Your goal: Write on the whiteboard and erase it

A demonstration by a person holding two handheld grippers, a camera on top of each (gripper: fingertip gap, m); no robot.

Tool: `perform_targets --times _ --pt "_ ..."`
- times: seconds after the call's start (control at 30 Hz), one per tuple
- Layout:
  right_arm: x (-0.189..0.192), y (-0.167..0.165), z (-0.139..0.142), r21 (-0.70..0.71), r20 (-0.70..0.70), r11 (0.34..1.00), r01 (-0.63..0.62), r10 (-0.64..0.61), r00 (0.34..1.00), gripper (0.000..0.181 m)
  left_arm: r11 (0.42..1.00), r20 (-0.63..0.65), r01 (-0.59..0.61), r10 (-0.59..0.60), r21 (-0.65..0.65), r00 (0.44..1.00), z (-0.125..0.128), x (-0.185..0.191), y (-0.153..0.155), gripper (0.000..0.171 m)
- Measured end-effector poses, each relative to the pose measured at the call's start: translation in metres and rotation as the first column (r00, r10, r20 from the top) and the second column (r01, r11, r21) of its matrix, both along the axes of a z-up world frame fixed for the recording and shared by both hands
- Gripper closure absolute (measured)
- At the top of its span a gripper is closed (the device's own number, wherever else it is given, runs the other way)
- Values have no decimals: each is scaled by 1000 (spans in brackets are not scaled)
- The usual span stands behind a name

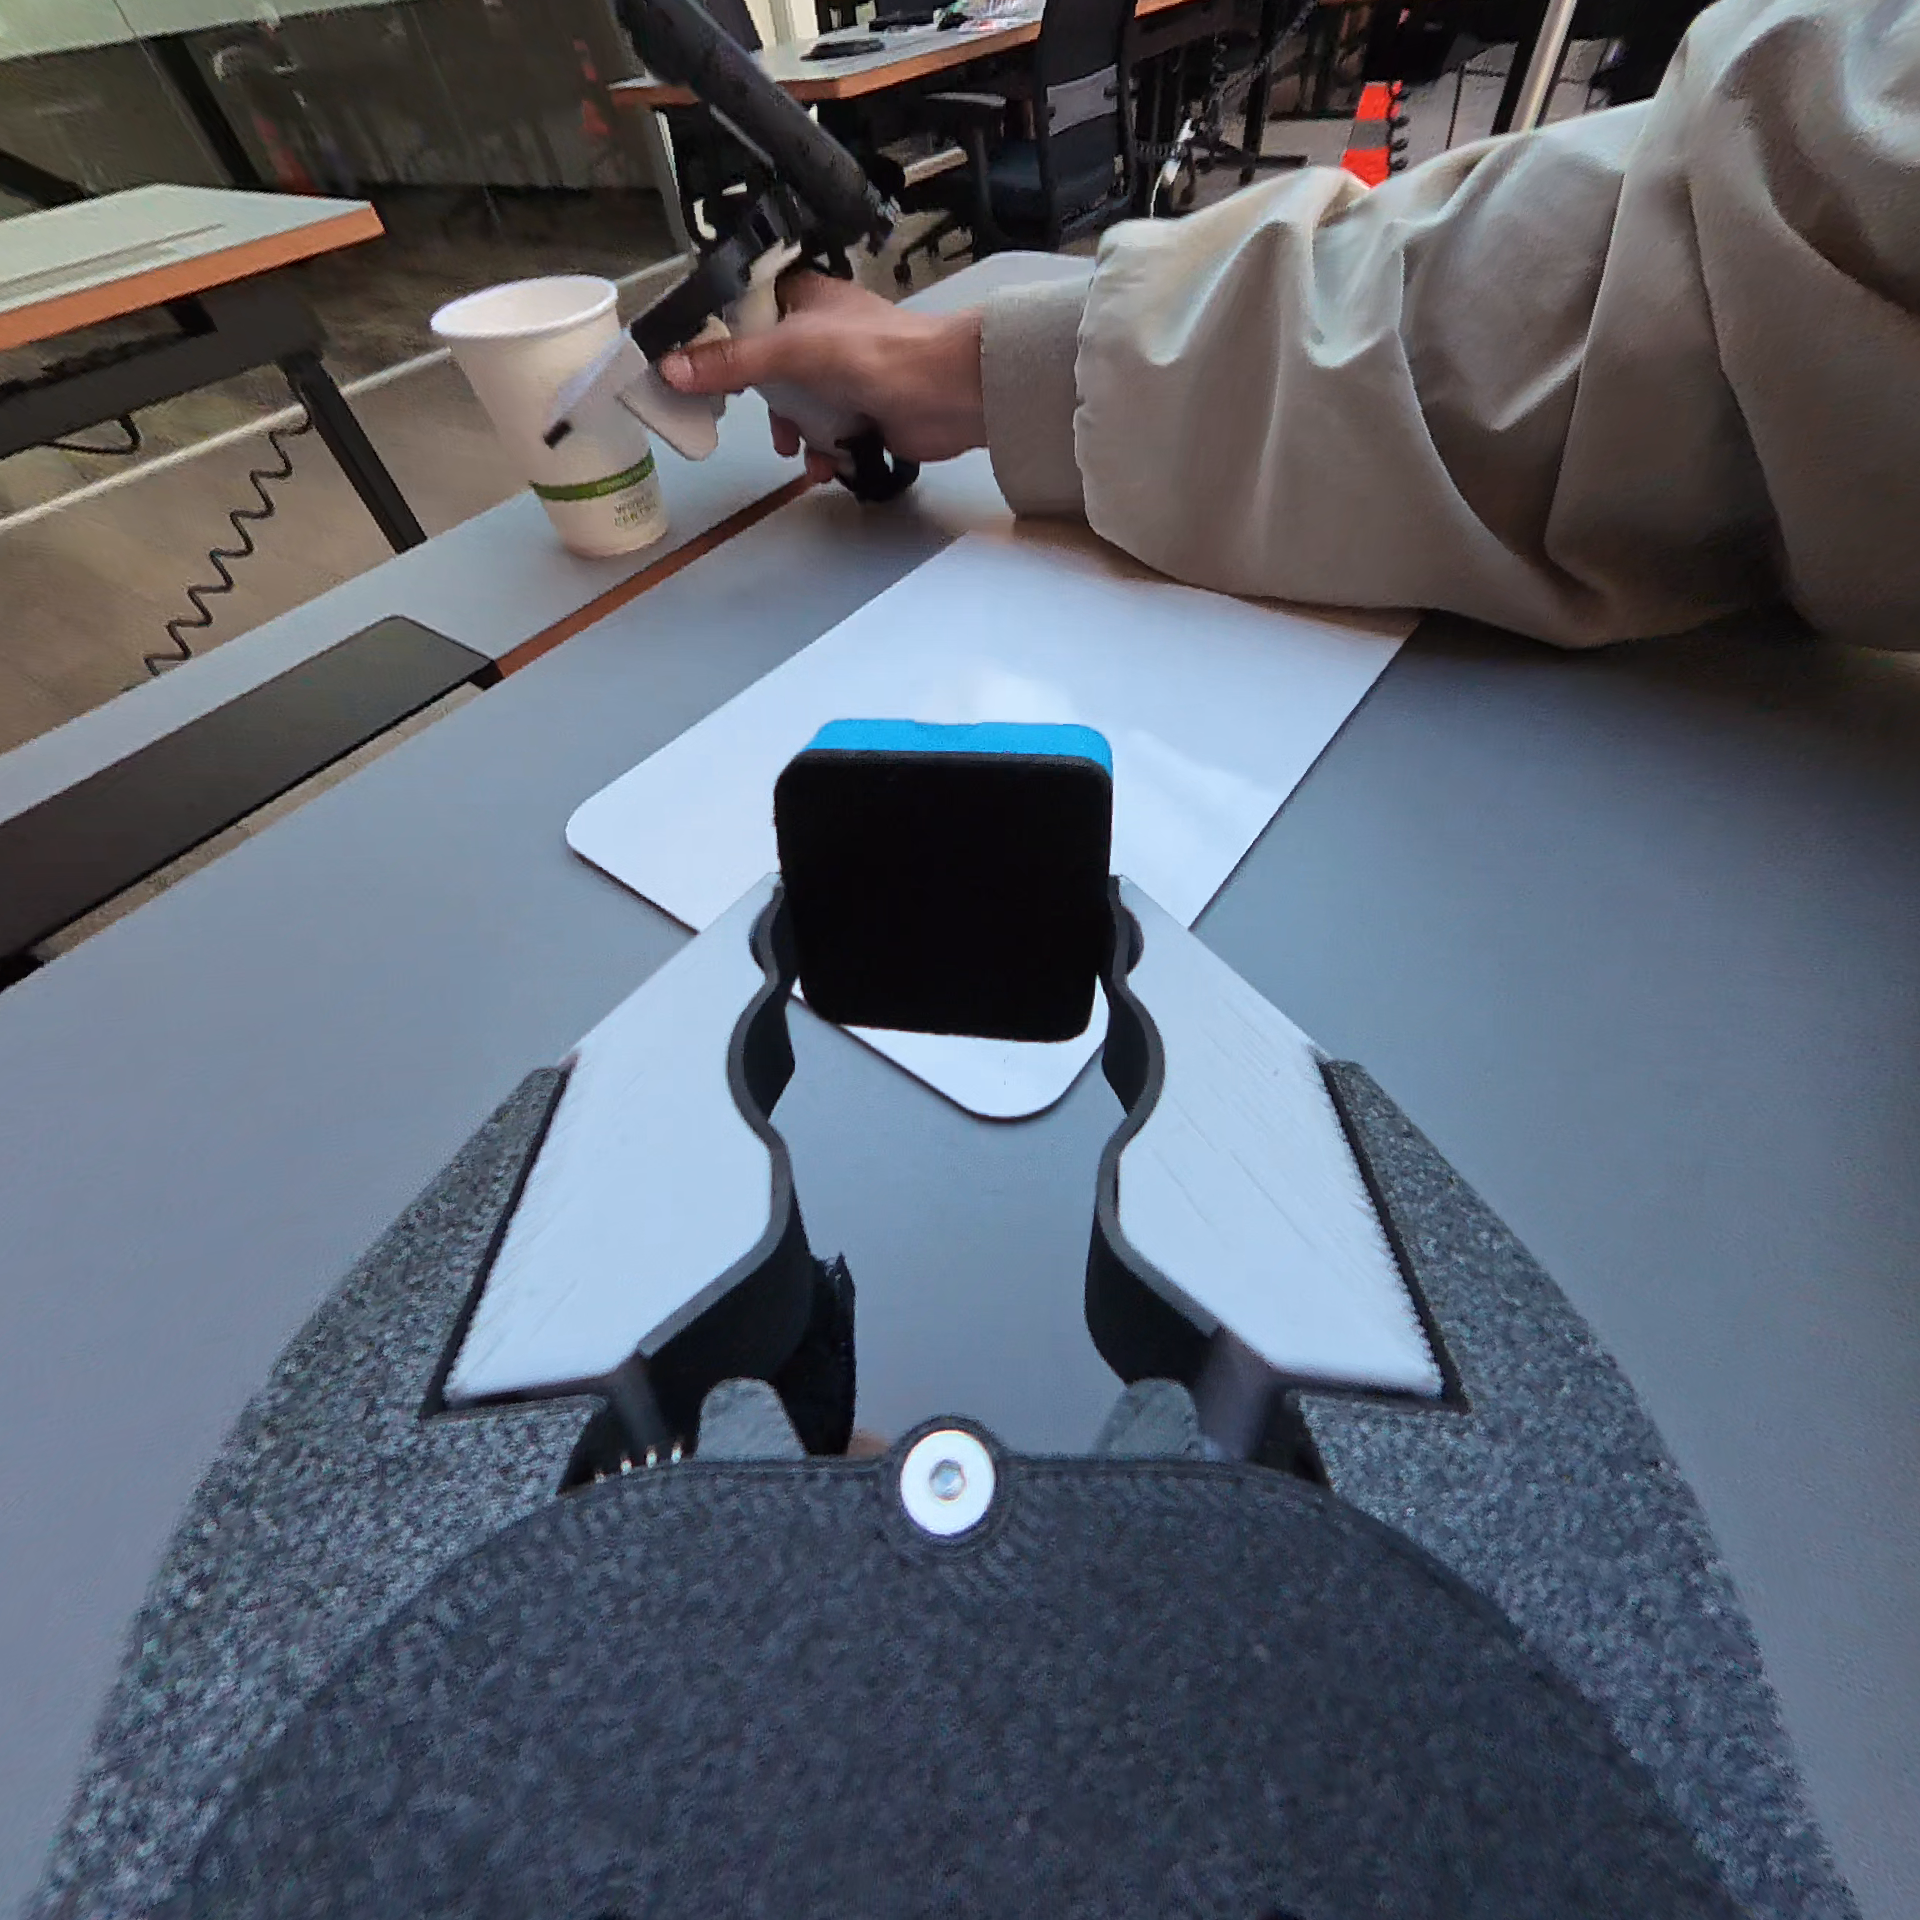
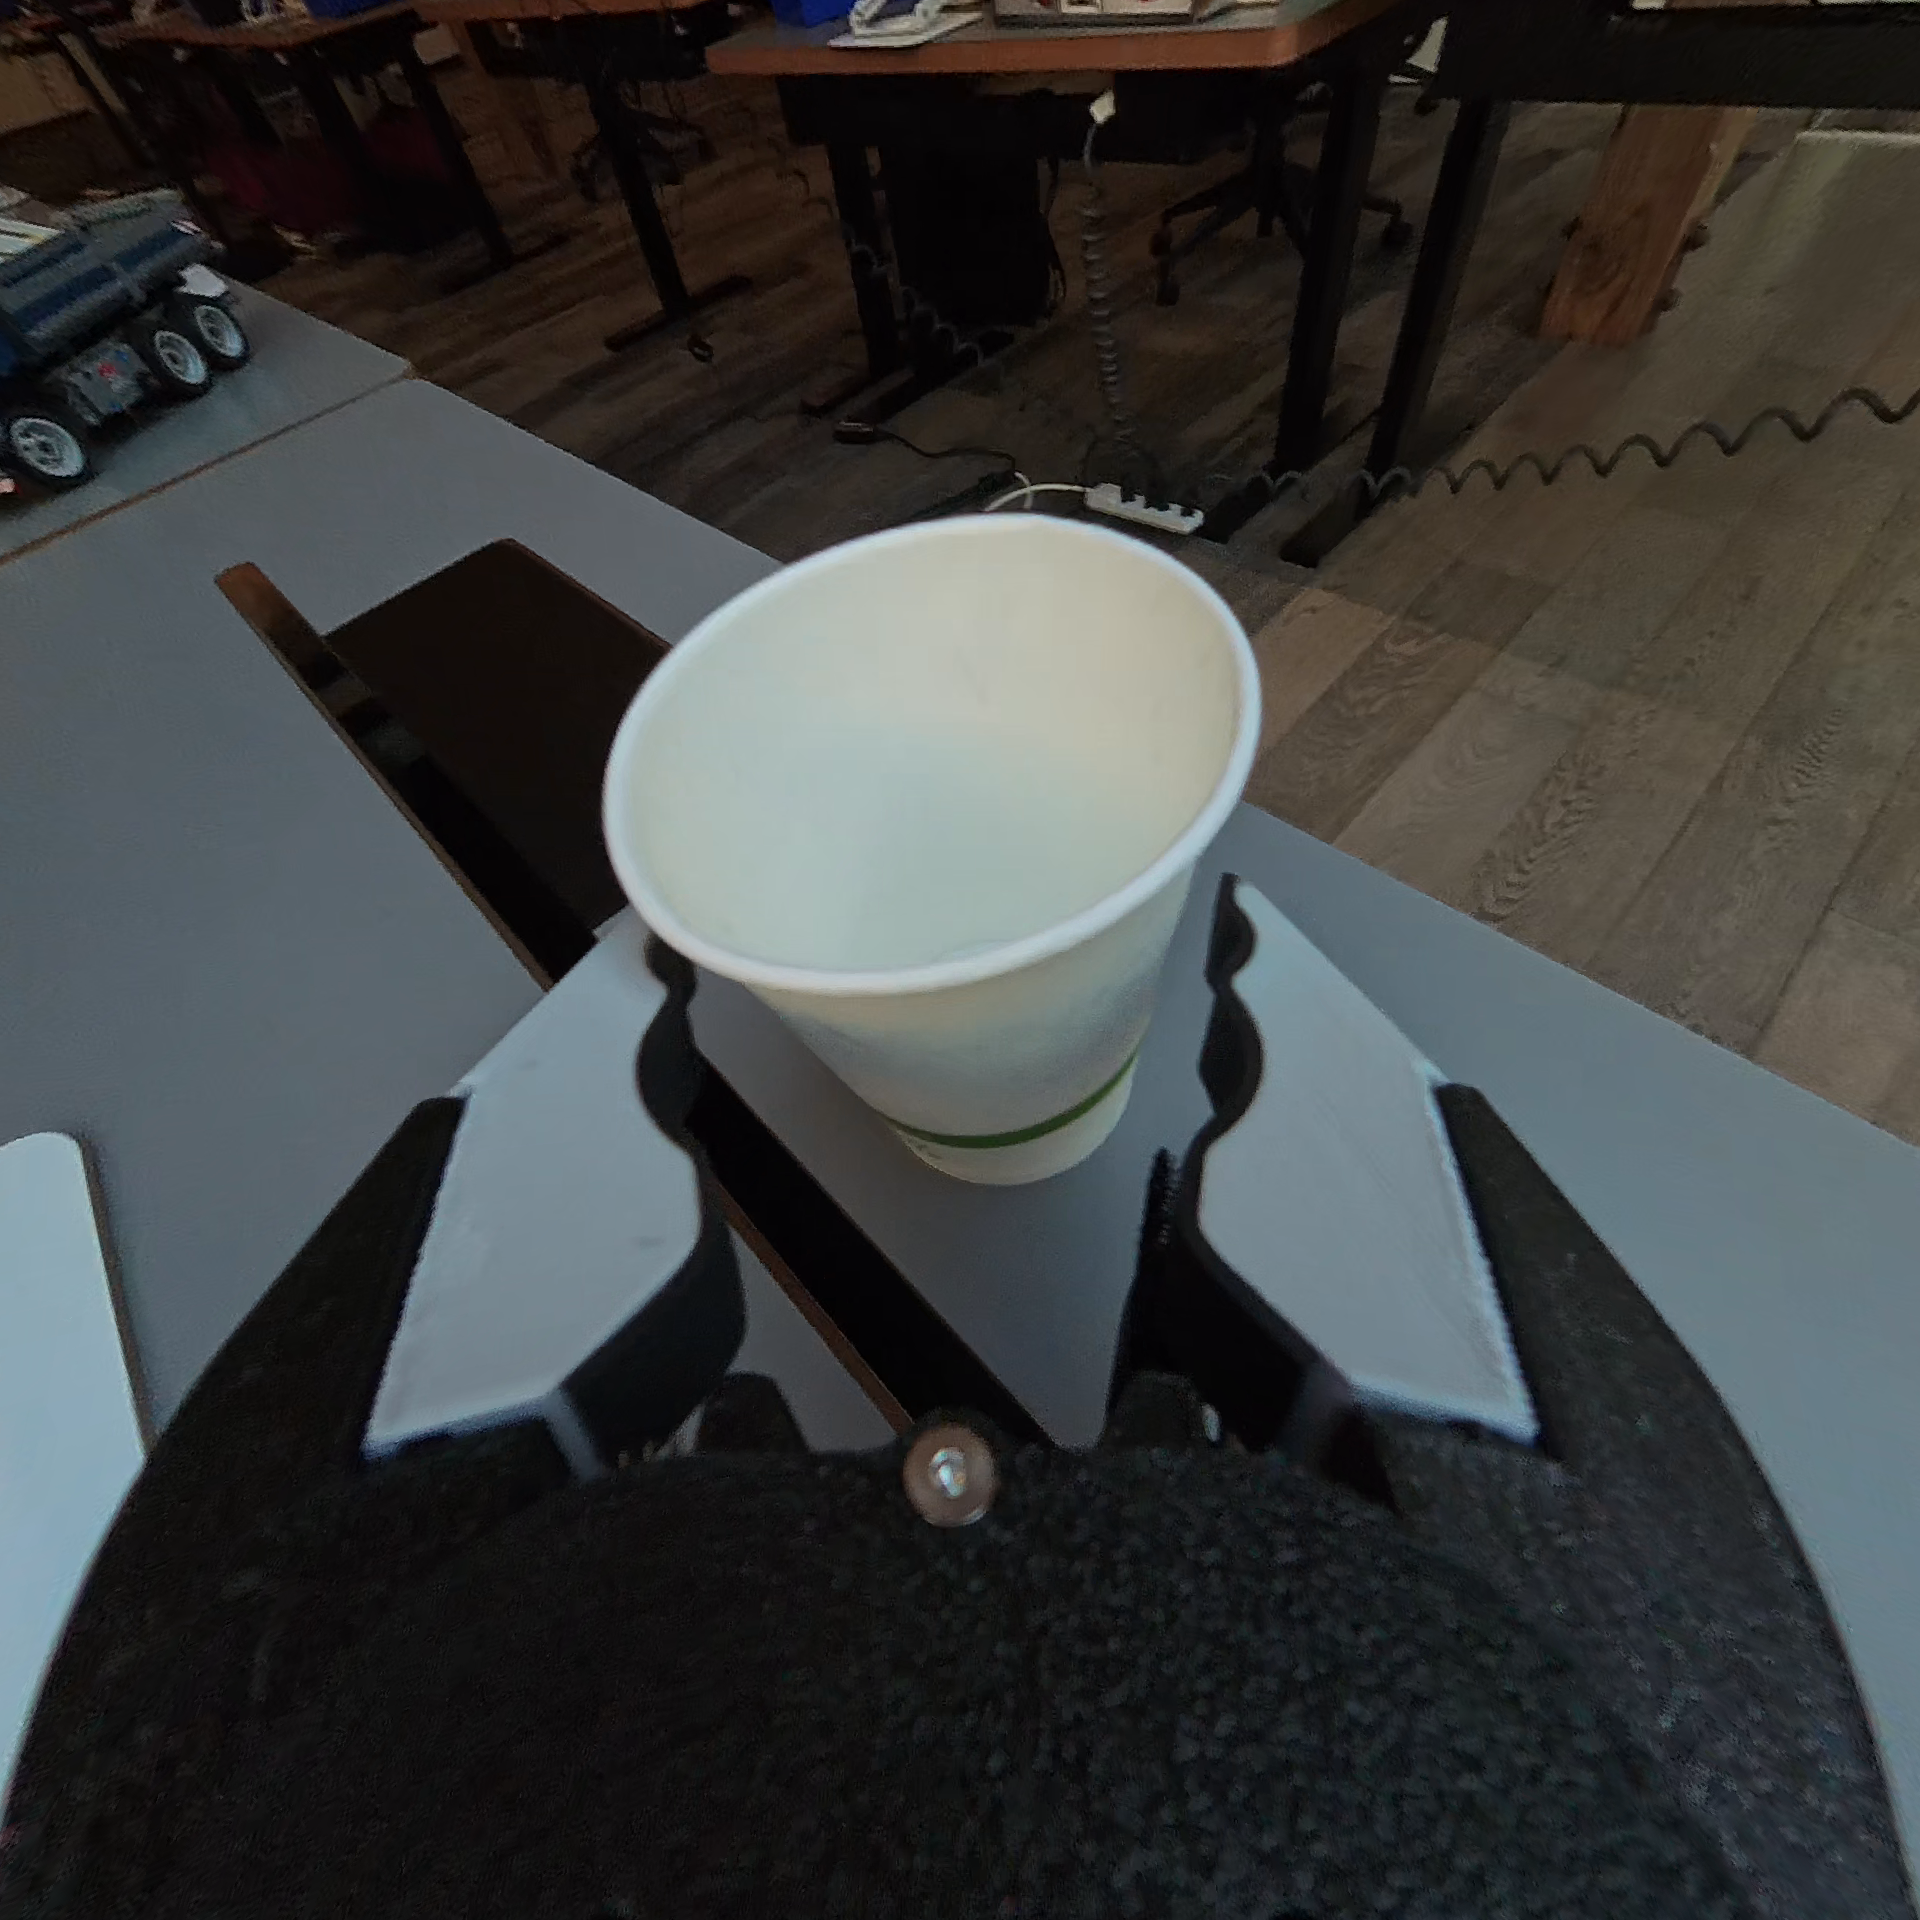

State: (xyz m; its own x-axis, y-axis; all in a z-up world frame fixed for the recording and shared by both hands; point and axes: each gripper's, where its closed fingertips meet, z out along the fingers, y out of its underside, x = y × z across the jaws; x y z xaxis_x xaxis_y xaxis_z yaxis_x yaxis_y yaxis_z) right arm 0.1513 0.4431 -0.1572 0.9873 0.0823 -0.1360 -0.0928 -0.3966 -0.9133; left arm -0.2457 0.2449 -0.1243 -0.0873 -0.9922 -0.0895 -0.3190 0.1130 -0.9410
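Note:
My left gripper (image 1: pixel 945 920) is shut on a whiteboard eraser (image 1: pixel 940 831) with a blue body and a black felt face that is turned toward the camera. It holds the eraser just above the near corner of a white board (image 1: pixel 1091 665) that lies flat on the grey table (image 1: pixel 312 1091). My right gripper (image 2: pixel 940 935) is open, with a finger on either side of an empty white paper cup (image 2: pixel 935 748) with a green band. The cup stands upright near the table's far edge. The left wrist view shows that gripper (image 1: pixel 623 405) at the cup (image 1: pixel 540 374), held by a hand (image 1: pixel 862 374).
A beige sleeve (image 1: pixel 1455 364) rests across the far end of the white board. A dark gap (image 2: pixel 488 665) between table sections runs just left of the cup. A toy truck (image 2: pixel 94 343) stands on the neighbouring table. Beyond the edge are floor, desks and a coiled cable (image 2: pixel 1662 447).

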Motion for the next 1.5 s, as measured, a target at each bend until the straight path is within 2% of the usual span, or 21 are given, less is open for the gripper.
perform_targets --times 0.03,0.17,0.27,0.33,0.4,0.47,0.53,0.63,0.73,0.83,0.9,1.03,1.13,1.23,1.3,1.43,1.5 --pt "-3 2 3 7 0 1000 -23 23 1000 93 1000 -16 -5 5 -3 1000 -5 -3 1 112" --pt "-5 -4 7 -18 96 999 -39 41 995 97 1000 -113 -26 26 1 993 -17 0 15 112" --pt "4 -33 25 -26 128 999 -19 22 991 98 999 -227 -21 14 -28 974 -15 17 31 112" --pt "17 -67 43 -39 146 999 8 -3 989 98 1000 -286 17 -22 -20 958 -5 37 42 112" --pt "35 -111 55 -72 147 997 37 -26 989 97 995 -331 97 -82 29 940 12 68 52 113" --pt "56 -164 62 -89 143 993 80 -67 987 97 970 -426 218 -154 104 891 20 104 64 113" --pt "68 -219 57 -106 80 991 85 -77 994 97 944 -520 280 -152 176 840 23 152 88 113" --pt "71 -287 38 -80 -6 993 81 -82 997 97 921 -645 347 -157 178 748 12 236 118 113" --pt "64 -328 25 -20 -49 996 87 -88 995 96 894 -732 381 -95 236 675 -14 316 154 113" --pt "54 -344 8 -17 -55 996 91 -92 994 95 866 -819 418 -16 275 573 -44 358 183 113" --pt "50 -343 1 -11 -66 996 93 -93 993 95 855 -848 441 -2 273 529 -58 373 191 113" --pt "51 -340 0 -30 -45 994 104 -105 993 94 852 -880 476 -38 220 473 -78 384 186 113" --pt "50 -341 -3 -40 5 994 101 -100 995 94 834 -916 505 1 222 401 -91 379 189 112" --pt "50 -343 -2 -25 -23 995 99 -99 995 93 844 -914 500 -31 193 404 -89 387 186 113" --pt "52 -347 -2 -22 -29 994 110 -111 993 87 824 -918 525 -13 214 396 -92 387 189 112" --pt "53 -363 11 14 -42 991 134 -133 990 83 810 -915 528 27 256 402 -89 386 193 101" --pt "53 -374 16 6 -42 987 163 -163 986 82 804 -914 528 46 273 402 -85 383 196 100"
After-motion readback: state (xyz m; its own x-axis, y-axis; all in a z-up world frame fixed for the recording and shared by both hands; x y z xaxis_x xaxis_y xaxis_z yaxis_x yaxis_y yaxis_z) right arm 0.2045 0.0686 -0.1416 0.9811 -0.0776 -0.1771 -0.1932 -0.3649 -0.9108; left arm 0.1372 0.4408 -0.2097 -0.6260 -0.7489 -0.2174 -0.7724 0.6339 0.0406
